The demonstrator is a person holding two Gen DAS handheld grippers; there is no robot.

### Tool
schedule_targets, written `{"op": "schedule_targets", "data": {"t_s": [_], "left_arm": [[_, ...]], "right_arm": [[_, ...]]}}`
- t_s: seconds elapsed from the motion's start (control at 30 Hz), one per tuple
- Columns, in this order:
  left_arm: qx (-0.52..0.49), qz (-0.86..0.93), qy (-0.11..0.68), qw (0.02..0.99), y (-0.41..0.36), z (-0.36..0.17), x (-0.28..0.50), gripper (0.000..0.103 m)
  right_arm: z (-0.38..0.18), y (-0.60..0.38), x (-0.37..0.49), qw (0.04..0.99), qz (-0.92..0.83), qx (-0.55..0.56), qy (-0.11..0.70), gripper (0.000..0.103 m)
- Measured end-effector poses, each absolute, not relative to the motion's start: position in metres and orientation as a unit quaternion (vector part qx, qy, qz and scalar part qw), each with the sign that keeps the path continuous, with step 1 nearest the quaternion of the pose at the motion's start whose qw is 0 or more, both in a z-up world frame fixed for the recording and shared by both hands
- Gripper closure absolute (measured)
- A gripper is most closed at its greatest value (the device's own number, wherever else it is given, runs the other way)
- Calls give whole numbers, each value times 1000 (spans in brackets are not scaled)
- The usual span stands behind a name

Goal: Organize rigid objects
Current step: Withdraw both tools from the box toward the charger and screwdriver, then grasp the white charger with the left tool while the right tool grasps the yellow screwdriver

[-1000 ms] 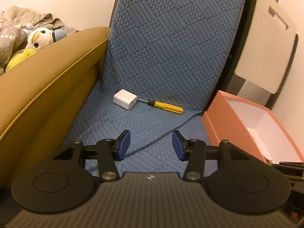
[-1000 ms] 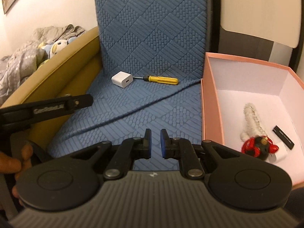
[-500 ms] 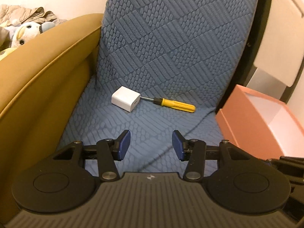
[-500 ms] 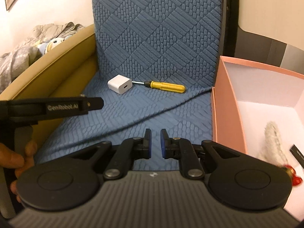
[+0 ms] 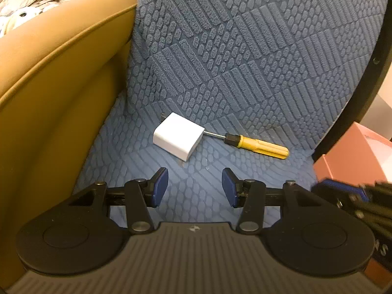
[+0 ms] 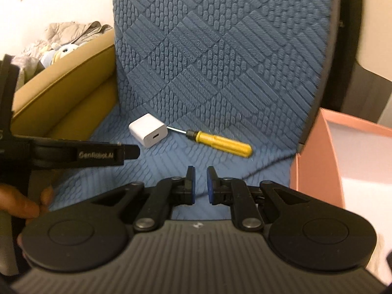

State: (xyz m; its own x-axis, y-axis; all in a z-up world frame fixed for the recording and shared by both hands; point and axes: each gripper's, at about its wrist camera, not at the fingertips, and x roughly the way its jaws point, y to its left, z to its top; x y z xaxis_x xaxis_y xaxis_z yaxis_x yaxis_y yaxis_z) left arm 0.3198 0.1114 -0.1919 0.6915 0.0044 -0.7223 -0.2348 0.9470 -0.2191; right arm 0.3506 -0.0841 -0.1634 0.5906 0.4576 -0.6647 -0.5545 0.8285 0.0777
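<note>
Both hands had come closer: the left gripper (image 5: 195, 186) gaped empty, the right gripper (image 6: 199, 185) looked closed, probably reaching for the white charger (image 5: 178, 143).

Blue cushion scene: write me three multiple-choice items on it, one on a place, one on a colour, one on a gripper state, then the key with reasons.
1. Where does the white charger lie on the blue cushion?
A. At the metal tip end of the screwdriver
B. Inside the pink box
C. On the tan armrest

2. What colour is the screwdriver's handle?
A. Red
B. Yellow
C. Green

3. How do the left gripper's jaws stand?
A. Clamped on the charger
B. Clamped on the screwdriver
C. Apart, with nothing between them

Key:
1 A: the thin shaft runs right up to the charger's side, and both rest on the seat.
2 B: the handle is yellow with a black collar.
3 C: only cushion fabric shows between the blue pads, while the right gripper is shut and empty.
</note>
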Motion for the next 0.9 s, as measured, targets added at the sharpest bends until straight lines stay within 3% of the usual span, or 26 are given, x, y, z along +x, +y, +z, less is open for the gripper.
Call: {"op": "schedule_targets", "data": {"t_s": [0.23, 0.4, 0.5, 0.67, 0.8, 0.9], "left_arm": [[-160, 74, 401, 899, 126, -202, 345, 48], [-149, 86, 403, 899, 136, -205, 365, 38], [-141, 92, 401, 901, 142, -206, 376, 33], [-128, 87, 407, 900, 149, -207, 386, 31], [-112, 75, 420, 897, 147, -211, 395, 31], [-106, 73, 422, 898, 149, -212, 400, 28]], "right_arm": [[-175, -65, 401, 876, 305, -95, 362, 89], [-183, -56, 426, 862, 321, -124, 371, 89], [-188, -51, 438, 861, 320, -144, 368, 70], [-201, -50, 457, 854, 315, -161, 382, 66], [-209, -49, 469, 839, 313, -159, 415, 45], [-211, -45, 473, 838, 317, -162, 413, 44]]}}
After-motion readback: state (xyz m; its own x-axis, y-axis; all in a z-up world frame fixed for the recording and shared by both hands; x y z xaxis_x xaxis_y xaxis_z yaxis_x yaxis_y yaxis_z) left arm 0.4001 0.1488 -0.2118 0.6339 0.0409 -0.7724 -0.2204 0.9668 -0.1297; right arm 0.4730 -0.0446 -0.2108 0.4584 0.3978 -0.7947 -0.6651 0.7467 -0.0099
